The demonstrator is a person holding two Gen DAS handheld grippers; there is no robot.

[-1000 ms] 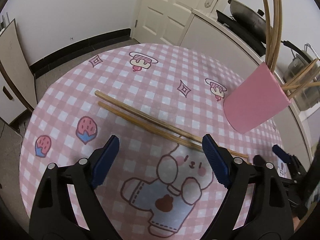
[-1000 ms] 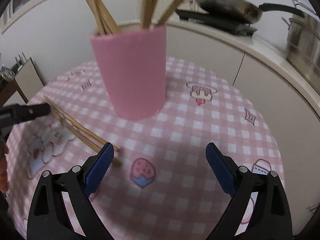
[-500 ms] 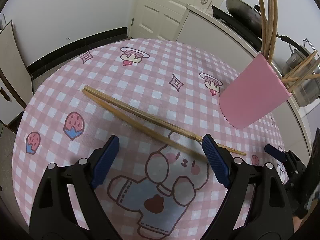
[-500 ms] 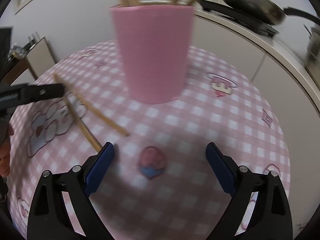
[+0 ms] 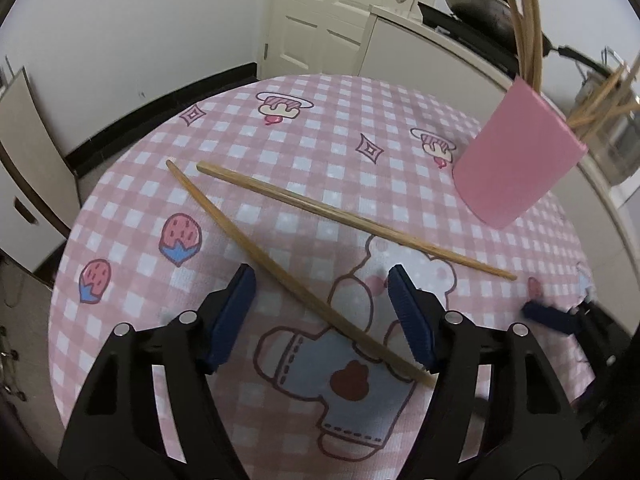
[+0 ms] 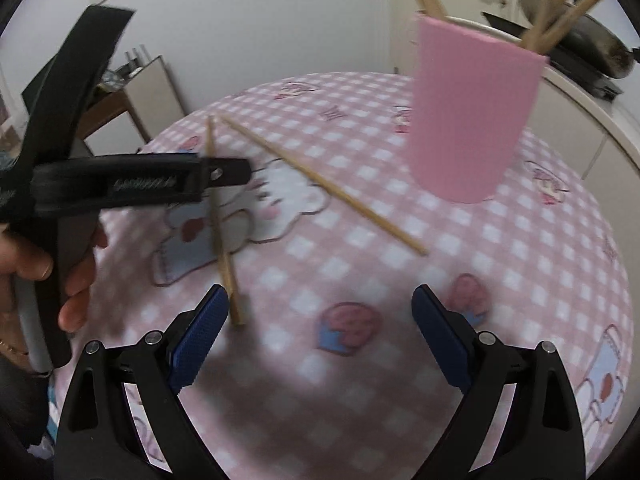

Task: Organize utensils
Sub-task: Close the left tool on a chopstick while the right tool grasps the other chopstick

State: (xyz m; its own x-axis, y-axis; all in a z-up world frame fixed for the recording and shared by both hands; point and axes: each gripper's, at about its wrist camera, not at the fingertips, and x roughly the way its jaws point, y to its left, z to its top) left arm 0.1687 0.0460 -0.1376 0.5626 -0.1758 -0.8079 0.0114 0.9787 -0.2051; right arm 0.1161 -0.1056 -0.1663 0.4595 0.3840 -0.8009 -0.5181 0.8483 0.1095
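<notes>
A right claw (image 6: 316,320) with blue pads is hovering, jaws spread wide with nothing between them, over a worktop (image 6: 520,264) covered in pink checked cloth. Two wooden chopsticks (image 6: 320,184) are lying on the cloth, the nearer one ending just beside the claw's left pad. A pink cup (image 6: 472,120) bristling with more chopsticks is standing beyond, while a hand (image 6: 48,264) is holding the left claw (image 6: 224,172) over the nearer stick.

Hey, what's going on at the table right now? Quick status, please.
Left gripper closing around near chopstick, not yet gripping. Right gripper open, empty. Second chopstick loose on table; pink cup holds others. Nothing blocking.
</notes>
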